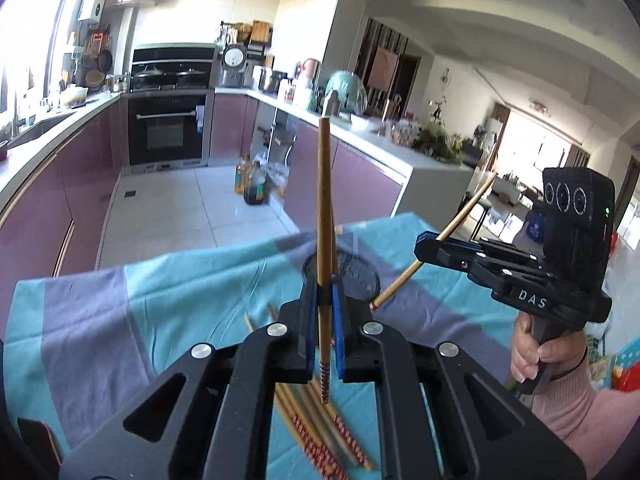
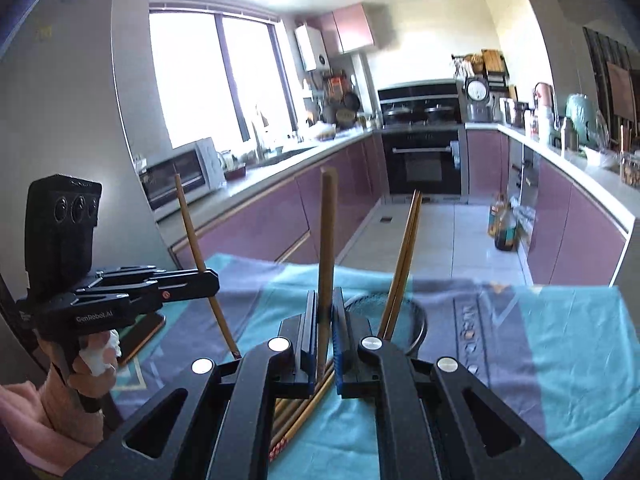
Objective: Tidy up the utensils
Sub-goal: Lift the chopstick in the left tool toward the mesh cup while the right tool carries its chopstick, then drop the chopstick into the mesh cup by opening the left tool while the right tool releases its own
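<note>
My left gripper [image 1: 323, 286] is shut on one wooden chopstick [image 1: 324, 200], which stands nearly upright above the table. My right gripper [image 2: 325, 298] is shut on another upright chopstick [image 2: 326, 240]. Each view shows the other gripper off to the side: the right gripper [image 1: 420, 242] holds its chopstick [image 1: 460, 220] slanted, and the left gripper [image 2: 215, 280] holds its chopstick [image 2: 196, 248]. A dark round holder [image 2: 418, 322] sits on the cloth just beyond both grippers, with two chopsticks [image 2: 408, 248] leaning in it. Several loose chopsticks [image 1: 320, 432] lie on the cloth below.
A teal and grey-purple cloth [image 2: 560, 340] covers the table. A flat dark object [image 2: 140, 332] lies near its left edge. Beyond the table's far edge are a tiled kitchen floor, purple cabinets and bottles [image 1: 254, 184] on the floor. A person's hands [image 1: 536, 356] grip both handles.
</note>
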Demonstrator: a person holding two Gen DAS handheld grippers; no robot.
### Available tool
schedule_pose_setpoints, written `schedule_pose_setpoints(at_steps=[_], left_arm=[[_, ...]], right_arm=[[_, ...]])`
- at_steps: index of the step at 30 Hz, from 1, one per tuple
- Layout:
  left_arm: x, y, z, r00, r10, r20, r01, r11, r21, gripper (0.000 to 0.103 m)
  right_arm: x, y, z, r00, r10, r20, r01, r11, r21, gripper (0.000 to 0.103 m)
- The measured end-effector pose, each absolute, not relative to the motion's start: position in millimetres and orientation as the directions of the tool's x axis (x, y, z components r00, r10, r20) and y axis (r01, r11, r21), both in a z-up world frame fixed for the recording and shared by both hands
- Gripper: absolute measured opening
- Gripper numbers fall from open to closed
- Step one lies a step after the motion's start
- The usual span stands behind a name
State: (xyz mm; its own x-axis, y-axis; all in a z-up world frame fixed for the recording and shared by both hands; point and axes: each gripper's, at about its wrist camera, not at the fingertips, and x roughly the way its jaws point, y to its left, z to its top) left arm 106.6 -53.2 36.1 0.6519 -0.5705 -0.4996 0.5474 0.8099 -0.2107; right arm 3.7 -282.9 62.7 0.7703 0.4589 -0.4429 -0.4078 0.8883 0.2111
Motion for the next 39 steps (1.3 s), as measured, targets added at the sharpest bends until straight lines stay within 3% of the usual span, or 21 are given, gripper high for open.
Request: schedule_pose_setpoints(at_steps=[12,19,39], left_arm=[[127.5,-78.6,88.2,0.678,-0.633,-0.374,0.588,0.772,-0.239,0.007],[143.0,-97.0,88.5,0.709,-0.596,-0.378,0.562,0.801,-0.208,0.007],[180.8,-126.9,18.1,0.586,-0.542,-0.603,0.575,0.802,-0.162,0.007]], right_arm=[[18.7,-301.1,102.6,0.831,0.431,-0.351,-0.390,0.902,0.185,0.006],[32.1,-303.8,99.2,0.849,0.405,-0.338,-0.360,0.914,0.188,0.006],[85.5,-295.4,31.6,0.694,0.360,-0.624,-0.313,0.931,0.189,0.006]])
